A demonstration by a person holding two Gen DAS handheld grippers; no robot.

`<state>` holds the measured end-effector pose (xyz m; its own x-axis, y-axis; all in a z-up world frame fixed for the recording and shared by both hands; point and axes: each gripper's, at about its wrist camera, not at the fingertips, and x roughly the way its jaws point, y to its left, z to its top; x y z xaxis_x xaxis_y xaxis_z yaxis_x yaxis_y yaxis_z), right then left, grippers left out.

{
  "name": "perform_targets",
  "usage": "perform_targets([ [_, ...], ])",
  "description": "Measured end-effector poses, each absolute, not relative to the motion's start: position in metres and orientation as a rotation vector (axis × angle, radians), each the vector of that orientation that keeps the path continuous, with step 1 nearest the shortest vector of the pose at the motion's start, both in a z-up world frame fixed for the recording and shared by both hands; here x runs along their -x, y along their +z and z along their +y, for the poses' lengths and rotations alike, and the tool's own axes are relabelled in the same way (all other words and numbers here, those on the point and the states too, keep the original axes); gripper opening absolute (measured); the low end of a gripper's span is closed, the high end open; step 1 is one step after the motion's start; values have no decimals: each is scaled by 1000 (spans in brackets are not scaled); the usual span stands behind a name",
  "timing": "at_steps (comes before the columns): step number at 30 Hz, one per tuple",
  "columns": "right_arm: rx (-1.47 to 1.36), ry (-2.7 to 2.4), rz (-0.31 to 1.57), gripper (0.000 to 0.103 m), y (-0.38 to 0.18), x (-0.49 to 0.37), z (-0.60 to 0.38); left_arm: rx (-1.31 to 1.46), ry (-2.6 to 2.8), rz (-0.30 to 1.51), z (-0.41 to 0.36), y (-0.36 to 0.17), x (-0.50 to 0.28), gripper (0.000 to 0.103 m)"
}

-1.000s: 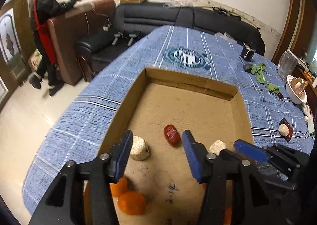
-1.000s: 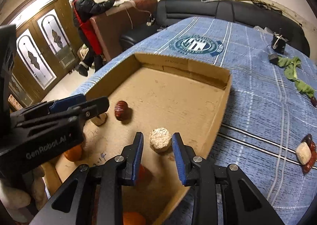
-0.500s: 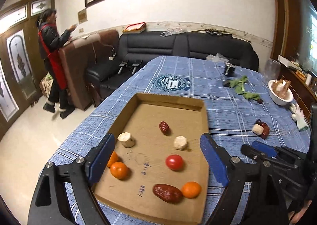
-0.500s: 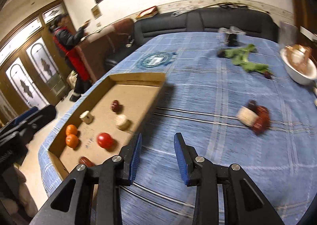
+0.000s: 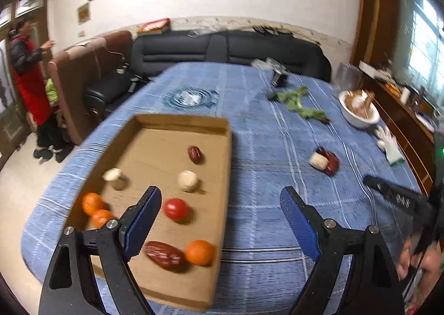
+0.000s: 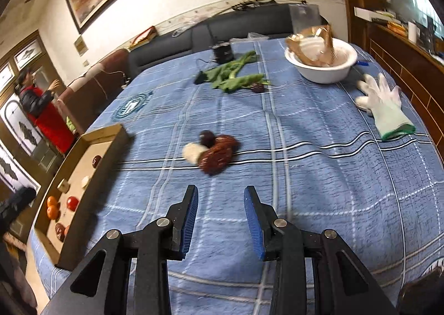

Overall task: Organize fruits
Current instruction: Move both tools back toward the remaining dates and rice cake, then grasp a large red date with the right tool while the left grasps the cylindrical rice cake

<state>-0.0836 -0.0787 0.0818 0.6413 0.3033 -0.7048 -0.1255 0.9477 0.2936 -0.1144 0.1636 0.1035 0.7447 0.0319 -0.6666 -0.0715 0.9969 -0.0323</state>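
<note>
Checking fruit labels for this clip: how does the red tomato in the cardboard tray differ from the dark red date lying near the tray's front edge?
The round red tomato is bright and smooth; the dark red date is brownish-maroon and looks wrinkled. The tomato is ball-shaped, while the date is elongated and lies on its side. The tomato sits alone mid-tray; the date lies right beside an orange fruit. Both rest loose inside the shallow cardboard tray.
</note>
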Motion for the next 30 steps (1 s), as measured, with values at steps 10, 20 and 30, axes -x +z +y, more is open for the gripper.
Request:
perform_targets([
  [10,-364,221,908,38,58,15,-68,30,4,773,142,83,99,87],
  [20,-287,244,929,35,55,13,-63,22,-54,790,131,75,95,87],
  [30,-275,134,883,37,69,42,-110,85,-83,813,132,69,82,87],
])
